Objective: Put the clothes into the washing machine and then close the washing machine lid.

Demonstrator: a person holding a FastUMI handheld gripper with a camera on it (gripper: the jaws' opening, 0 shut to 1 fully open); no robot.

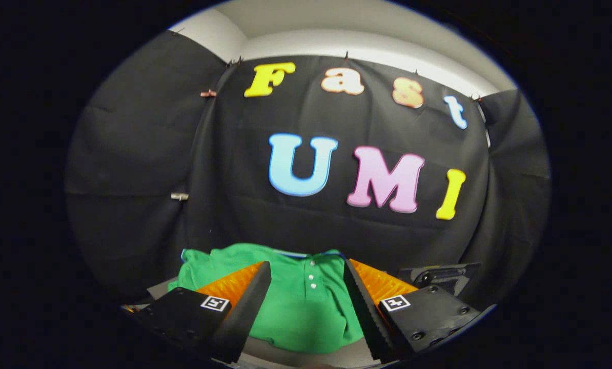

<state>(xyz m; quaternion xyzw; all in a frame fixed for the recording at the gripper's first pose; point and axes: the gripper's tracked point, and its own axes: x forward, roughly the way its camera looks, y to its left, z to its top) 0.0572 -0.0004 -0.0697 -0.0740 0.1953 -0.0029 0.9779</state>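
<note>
Two fingers [244, 302] stand apart around a green shirt [306, 307] lying at 12 o'clock on the counter [306, 357]. Spread so, they look ready to pinch it.

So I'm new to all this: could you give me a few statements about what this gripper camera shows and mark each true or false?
1. The gripper is open, its two fingers spread apart. True.
2. A green shirt lies ahead of the fingers, seen between them. True.
3. The shirt is red. False: it is green, with white buttons down its placket.
4. Both fingers are pressing on the shirt. False: they stand apart on either side, gripping nothing.
5. The shirt hangs from the black cloth wall. False: it lies on a surface below it.
</note>
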